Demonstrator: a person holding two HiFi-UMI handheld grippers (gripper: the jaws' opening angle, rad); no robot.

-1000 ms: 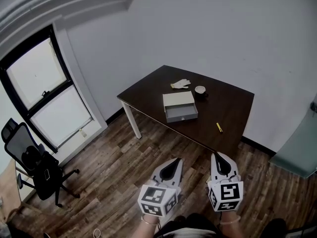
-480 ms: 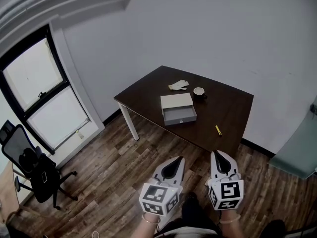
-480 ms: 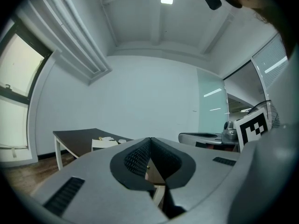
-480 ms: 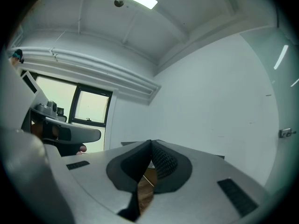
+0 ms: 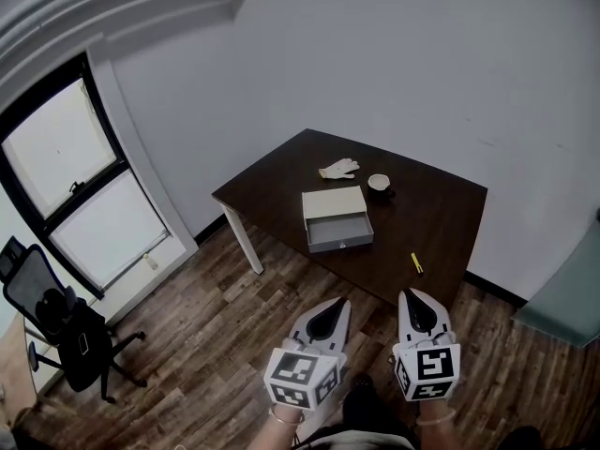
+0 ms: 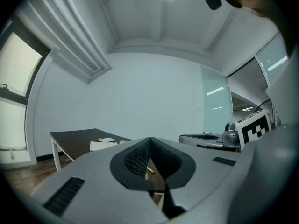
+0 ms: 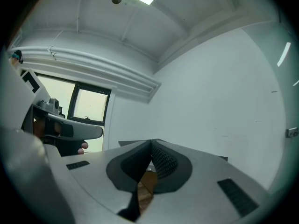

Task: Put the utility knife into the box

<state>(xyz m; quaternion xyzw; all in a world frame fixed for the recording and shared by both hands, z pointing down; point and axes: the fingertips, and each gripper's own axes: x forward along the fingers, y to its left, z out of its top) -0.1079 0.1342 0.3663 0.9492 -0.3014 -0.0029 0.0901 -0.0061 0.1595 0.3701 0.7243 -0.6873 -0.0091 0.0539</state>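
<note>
A small yellow utility knife (image 5: 415, 262) lies near the front right edge of the dark brown table (image 5: 441, 214). An open grey-white box (image 5: 337, 218) sits mid-table, its hollow facing me. Both grippers are held level over the wooden floor, well short of the table. The left gripper (image 5: 337, 303) has its jaws together with nothing between them. Beside it, the right gripper (image 5: 410, 296) is likewise shut and empty. In the left gripper view its closed tips (image 6: 149, 139) point at the table, and the knife (image 6: 150, 170) shows below them. The right gripper (image 7: 151, 142) view shows closed pads too.
A pale glove (image 5: 338, 169) and a small cup (image 5: 379, 183) lie behind the box. A black office chair (image 5: 56, 322) stands at the left under the window (image 5: 75, 186). White walls back the table. A frosted glass panel (image 5: 567, 293) is at the right.
The whole view has moved nearer the table, which now sits slightly lower and larger in the frame. Both grippers travelled forward with it, side by side, jaws unchanged.
</note>
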